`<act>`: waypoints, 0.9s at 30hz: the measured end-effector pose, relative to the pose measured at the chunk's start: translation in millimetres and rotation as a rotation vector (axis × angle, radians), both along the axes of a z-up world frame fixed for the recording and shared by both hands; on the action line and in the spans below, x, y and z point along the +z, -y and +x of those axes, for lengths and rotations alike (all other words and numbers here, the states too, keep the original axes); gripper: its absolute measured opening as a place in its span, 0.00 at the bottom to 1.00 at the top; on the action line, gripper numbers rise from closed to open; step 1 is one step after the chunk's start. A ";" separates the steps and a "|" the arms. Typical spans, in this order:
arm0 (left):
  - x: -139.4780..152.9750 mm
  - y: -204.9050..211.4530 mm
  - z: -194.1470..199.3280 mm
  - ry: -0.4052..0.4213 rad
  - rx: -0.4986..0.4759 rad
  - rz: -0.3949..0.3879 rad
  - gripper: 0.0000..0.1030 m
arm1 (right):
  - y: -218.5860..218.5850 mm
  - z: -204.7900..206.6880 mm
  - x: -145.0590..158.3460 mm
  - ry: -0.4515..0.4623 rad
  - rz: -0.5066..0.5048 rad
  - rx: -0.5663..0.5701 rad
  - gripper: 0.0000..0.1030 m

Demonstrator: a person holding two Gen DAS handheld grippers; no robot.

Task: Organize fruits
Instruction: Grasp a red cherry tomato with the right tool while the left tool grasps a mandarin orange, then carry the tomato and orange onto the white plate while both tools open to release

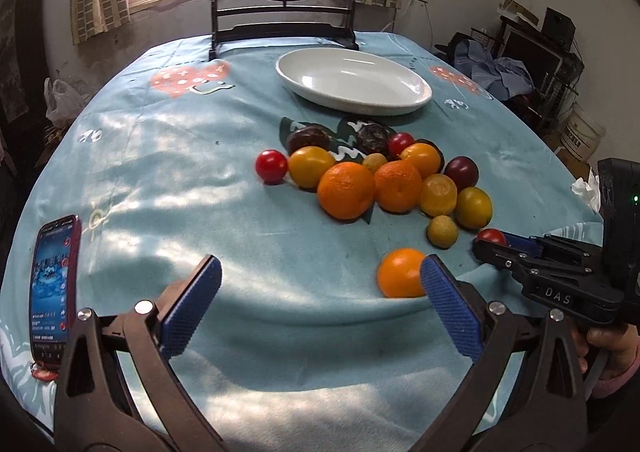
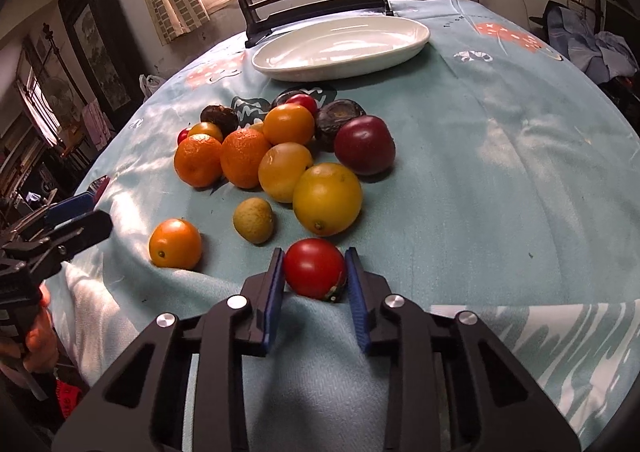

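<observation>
Right wrist view, right gripper (image 2: 315,270) clamped narrow on red tomato (image 2: 315,268), left gripper (image 1: 320,280) spread wide, holding nothing, beside small orange (image 1: 400,272)

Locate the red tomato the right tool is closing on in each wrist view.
Left wrist: red tomato at right edge, mostly hidden behind the right tool, below the yellow fruits.
Right wrist: low centre, between the tool's blue pads.
Shared landmark: white oval plate at the table's far side, beyond the fruit pile.
</observation>
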State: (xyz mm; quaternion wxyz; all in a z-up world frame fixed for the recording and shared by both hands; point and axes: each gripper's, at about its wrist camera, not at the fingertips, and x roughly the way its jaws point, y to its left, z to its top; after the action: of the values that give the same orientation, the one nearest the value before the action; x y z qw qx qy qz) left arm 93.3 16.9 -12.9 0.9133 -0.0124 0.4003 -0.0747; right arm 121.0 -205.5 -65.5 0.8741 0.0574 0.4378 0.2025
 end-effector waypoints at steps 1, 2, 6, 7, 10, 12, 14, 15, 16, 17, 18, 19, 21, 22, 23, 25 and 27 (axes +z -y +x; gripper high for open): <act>-0.8 7.0 2.9 -0.002 -0.022 0.000 0.98 | 1.3 -0.4 -0.4 -0.001 0.010 0.000 0.30; -2.0 14.9 5.6 -0.007 -0.044 0.002 0.97 | 2.4 -1.0 -0.5 0.000 0.016 0.002 0.30; -10.7 38.6 13.4 -0.039 -0.098 0.017 0.85 | 2.7 -3.2 -0.5 0.008 0.024 0.005 0.30; -13.8 42.4 14.6 -0.054 -0.107 0.017 0.78 | 3.8 -3.8 -0.6 0.009 0.030 0.006 0.30; -22.8 47.1 17.6 -0.096 -0.118 0.004 0.67 | 6.2 -3.8 -1.3 0.007 0.050 0.005 0.30; -26.3 47.5 18.2 -0.109 -0.118 0.000 0.66 | 6.3 -3.4 -1.4 0.007 0.054 0.005 0.30; -28.7 46.8 17.7 -0.120 -0.119 -0.005 0.64 | 6.3 -3.6 -1.2 0.008 0.054 0.005 0.30; -30.2 46.1 18.0 -0.127 -0.120 -0.011 0.57 | 6.5 -3.4 -1.3 0.007 0.055 0.005 0.30; -32.2 45.5 19.1 -0.138 -0.122 -0.019 0.47 | 6.5 -3.4 -1.4 0.007 0.055 0.005 0.30; -33.9 44.9 19.7 -0.149 -0.125 -0.028 0.44 | 6.4 -3.5 -1.4 0.007 0.056 0.005 0.30; -36.1 45.1 20.3 -0.157 -0.127 -0.036 0.39 | 6.7 -3.7 -1.3 0.007 0.058 0.005 0.30; -37.6 45.2 20.3 -0.163 -0.131 -0.040 0.39 | 6.7 -3.9 -1.3 0.007 0.059 0.005 0.30; -38.0 47.1 17.7 -0.157 -0.133 -0.030 0.39 | 6.6 -4.1 -1.2 0.008 0.059 0.005 0.30; -37.8 48.1 16.9 -0.154 -0.134 -0.025 0.38 | 6.6 -3.9 -1.1 0.007 0.058 0.006 0.30; -37.6 48.0 15.5 -0.153 -0.133 -0.026 0.38 | 6.6 -3.9 -1.3 0.007 0.058 0.005 0.30; -35.9 45.8 14.7 -0.155 -0.135 -0.036 0.38 | 7.3 -4.5 -1.0 0.008 0.061 0.004 0.30; -29.5 42.1 15.1 -0.143 -0.135 -0.055 0.38 | 8.2 -5.2 0.5 0.004 0.076 0.007 0.30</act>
State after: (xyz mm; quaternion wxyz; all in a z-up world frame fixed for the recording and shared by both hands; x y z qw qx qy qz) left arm 108.4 -25.2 -42.4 0.8747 -0.0155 0.4619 -0.1458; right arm 115.8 -213.7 -65.0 0.8715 0.0886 0.4282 0.2221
